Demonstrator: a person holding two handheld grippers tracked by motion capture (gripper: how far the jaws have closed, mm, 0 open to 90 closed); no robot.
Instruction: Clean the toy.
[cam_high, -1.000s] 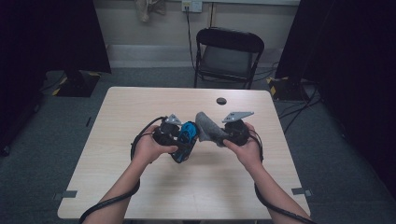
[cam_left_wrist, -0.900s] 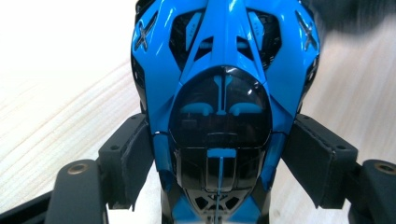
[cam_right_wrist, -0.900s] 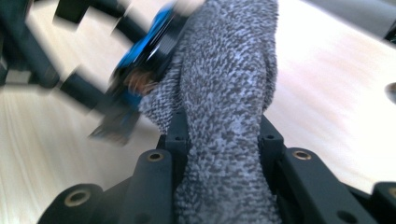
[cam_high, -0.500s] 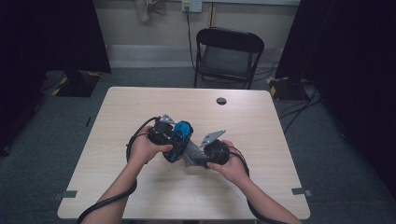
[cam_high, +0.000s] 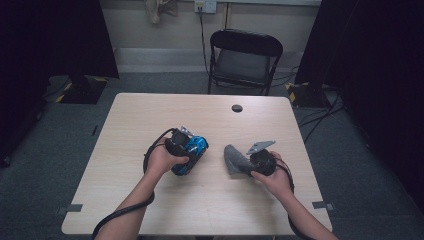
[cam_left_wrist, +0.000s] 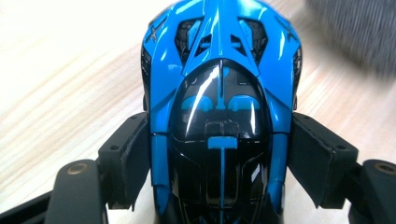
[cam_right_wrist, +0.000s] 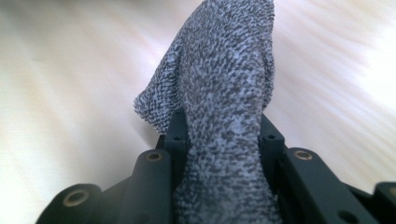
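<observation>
A shiny blue and black toy car (cam_left_wrist: 219, 107) sits between the jaws of my left gripper (cam_left_wrist: 219, 163), whose pads press on both its sides. From above, that toy car (cam_high: 192, 150) and left gripper (cam_high: 187, 152) are just left of the table's middle, low over the wood. My right gripper (cam_right_wrist: 224, 140) is shut on a grey fuzzy cloth (cam_right_wrist: 224, 93) that sticks out past the jaws. In the high view the cloth (cam_high: 235, 159) points left toward the car from the right gripper (cam_high: 246, 162), a short gap apart.
The light wooden table (cam_high: 150, 120) has a small black disc (cam_high: 237, 108) near its far edge. A black folding chair (cam_high: 244, 60) stands behind the table. Cables trail from both grippers toward the near edge.
Both hands have dropped toward the near part of the table. The cloth and car, close together a second ago, now sit apart, with the right gripper moved right.
</observation>
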